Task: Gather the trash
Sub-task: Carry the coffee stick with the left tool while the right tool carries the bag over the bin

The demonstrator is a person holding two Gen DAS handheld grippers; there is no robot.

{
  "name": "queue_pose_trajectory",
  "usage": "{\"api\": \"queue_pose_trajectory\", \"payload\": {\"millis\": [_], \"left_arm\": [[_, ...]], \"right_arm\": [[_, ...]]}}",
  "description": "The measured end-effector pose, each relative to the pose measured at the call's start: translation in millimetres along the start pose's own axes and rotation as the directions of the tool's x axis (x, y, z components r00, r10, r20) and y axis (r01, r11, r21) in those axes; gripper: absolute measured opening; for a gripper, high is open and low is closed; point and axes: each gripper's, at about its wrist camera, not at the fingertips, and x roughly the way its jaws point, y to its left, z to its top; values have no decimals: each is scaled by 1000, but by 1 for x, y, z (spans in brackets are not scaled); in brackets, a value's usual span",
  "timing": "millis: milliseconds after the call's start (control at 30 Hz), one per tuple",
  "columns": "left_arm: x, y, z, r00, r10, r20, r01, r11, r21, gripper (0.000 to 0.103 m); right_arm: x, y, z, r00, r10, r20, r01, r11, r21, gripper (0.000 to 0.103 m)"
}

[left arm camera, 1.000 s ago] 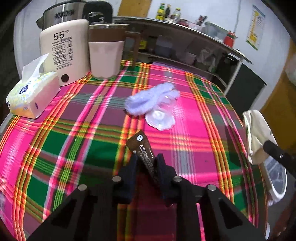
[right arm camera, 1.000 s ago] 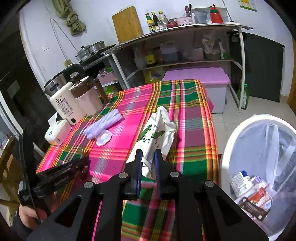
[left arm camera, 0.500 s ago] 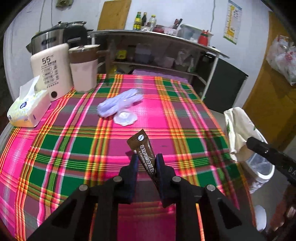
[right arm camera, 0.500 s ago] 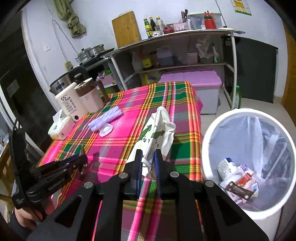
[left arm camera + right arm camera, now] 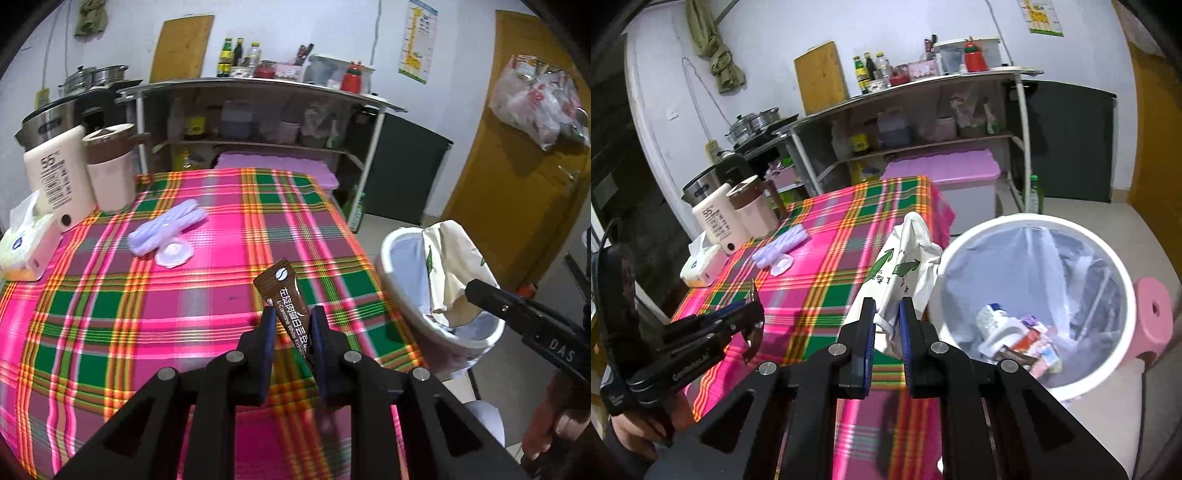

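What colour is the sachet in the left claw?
Dark brown with white lettering and a white coffee-bean mark; the sachet shows best in the left wrist view.

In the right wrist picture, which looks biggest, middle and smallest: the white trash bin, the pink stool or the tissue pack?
1. White round trash bin, by far the largest.
2. Pink plastic stool, partly hidden behind the bin.
3. White and yellow tissue pack, smallest, though it lies farther from the camera, so its true size against the stool is unsure.

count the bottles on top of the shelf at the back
3 bottles, in a row beside the board: a green one, a dark one and a clear one. Clutter further along the shelf may hide more.
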Motion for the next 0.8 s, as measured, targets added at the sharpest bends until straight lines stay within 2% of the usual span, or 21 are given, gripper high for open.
{"api": "queue_pose_trajectory", "payload": {"millis": [300,800], "left_arm": [[9,-34,10,996,-92,-11,92,995,38,20],[46,-94,30,974,-216,-60,222,968,118,20]], "right_arm": [[-16,-37,-3,998,-63,15,62,996,57,13],[-17,-90,-9,991,-132,-9,132,981,139,13]]}}
